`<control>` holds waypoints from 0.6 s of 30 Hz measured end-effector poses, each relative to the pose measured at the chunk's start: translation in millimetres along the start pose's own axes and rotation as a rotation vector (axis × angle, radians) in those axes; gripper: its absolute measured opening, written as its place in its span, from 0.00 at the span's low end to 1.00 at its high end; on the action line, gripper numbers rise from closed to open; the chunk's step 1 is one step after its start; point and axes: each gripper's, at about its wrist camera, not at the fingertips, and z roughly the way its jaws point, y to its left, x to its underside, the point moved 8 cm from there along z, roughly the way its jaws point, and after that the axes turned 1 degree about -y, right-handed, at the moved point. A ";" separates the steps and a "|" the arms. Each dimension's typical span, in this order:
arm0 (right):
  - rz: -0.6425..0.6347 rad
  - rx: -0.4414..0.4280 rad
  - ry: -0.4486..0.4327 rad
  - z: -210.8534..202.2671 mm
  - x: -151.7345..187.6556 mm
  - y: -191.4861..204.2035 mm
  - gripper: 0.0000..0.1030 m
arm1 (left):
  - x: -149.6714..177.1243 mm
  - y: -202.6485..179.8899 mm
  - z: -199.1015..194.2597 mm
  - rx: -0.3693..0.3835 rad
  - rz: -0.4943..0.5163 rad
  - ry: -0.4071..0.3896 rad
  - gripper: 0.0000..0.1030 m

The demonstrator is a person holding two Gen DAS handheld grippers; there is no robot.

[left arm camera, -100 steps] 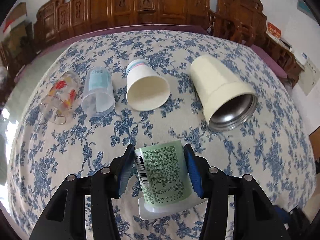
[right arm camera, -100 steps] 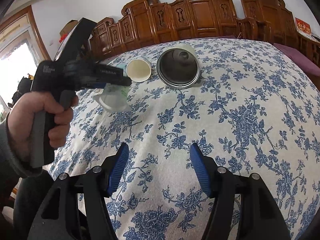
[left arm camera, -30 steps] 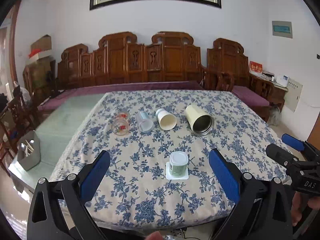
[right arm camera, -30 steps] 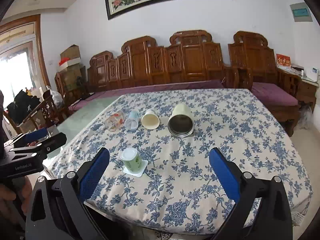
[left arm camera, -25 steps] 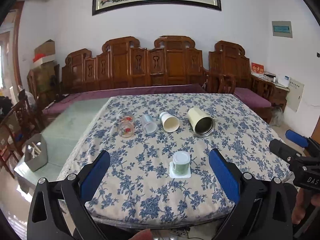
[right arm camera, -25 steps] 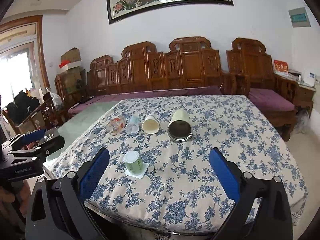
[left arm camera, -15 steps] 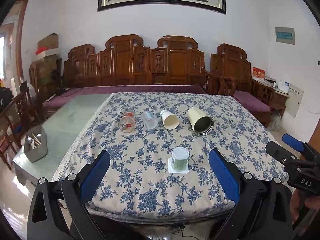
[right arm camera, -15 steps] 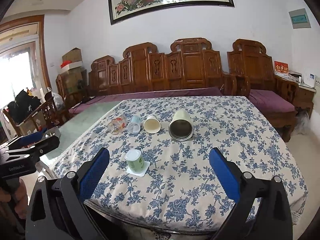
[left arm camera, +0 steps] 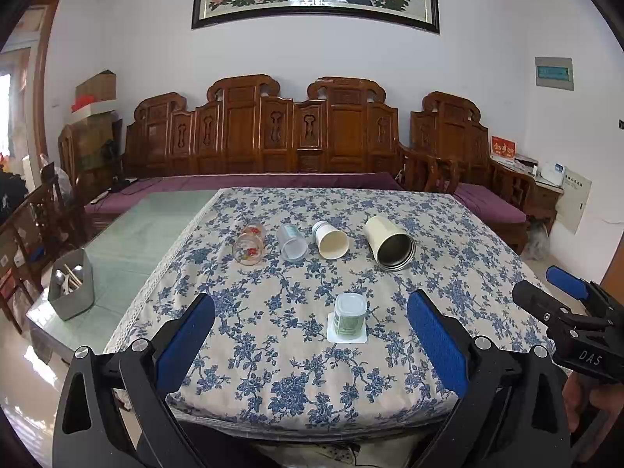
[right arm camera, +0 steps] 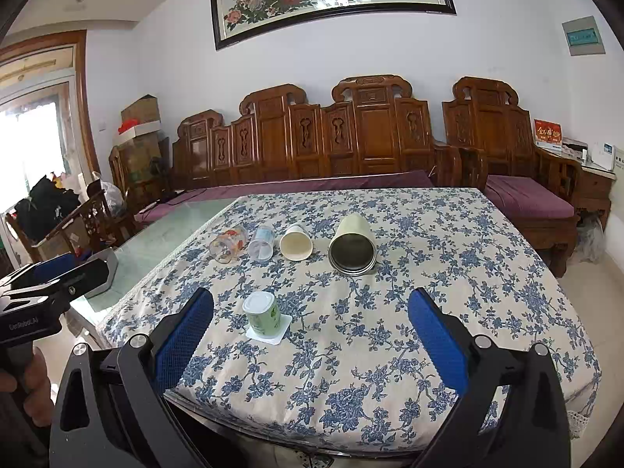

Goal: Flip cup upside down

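Observation:
A green plastic cup [left arm camera: 350,317] stands upside down, its square rim flat on the tablecloth and its white bottom up; it also shows in the right wrist view [right arm camera: 262,314]. My left gripper [left arm camera: 311,341] is open and empty, held back from the table's near edge. My right gripper [right arm camera: 311,341] is open and empty, also back from the table. Each gripper shows at the edge of the other's view.
Four cups lie on their sides in a row farther back: a painted glass [left arm camera: 249,242], a clear plastic cup [left arm camera: 291,242], a paper cup [left arm camera: 330,235] and a cream steel tumbler [left arm camera: 390,242]. The floral tablecloth [left arm camera: 448,241] covers the table; a grey utensil holder [left arm camera: 72,288] stands left.
The left gripper let go of the green cup, which now stands upside down, and opened wide. Both grippers pulled back and up from the table; over the last second they only drifted slightly.

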 end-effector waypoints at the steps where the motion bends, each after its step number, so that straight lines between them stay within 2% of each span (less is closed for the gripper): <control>1: -0.001 0.000 0.001 0.2 0.2 -0.1 0.97 | -0.1 0.0 -0.1 -0.001 -0.001 -0.001 0.92; 18: -0.002 -0.008 -0.002 -1.1 -0.9 3.5 0.97 | -1.2 0.6 -2.2 0.000 -0.002 -0.008 0.92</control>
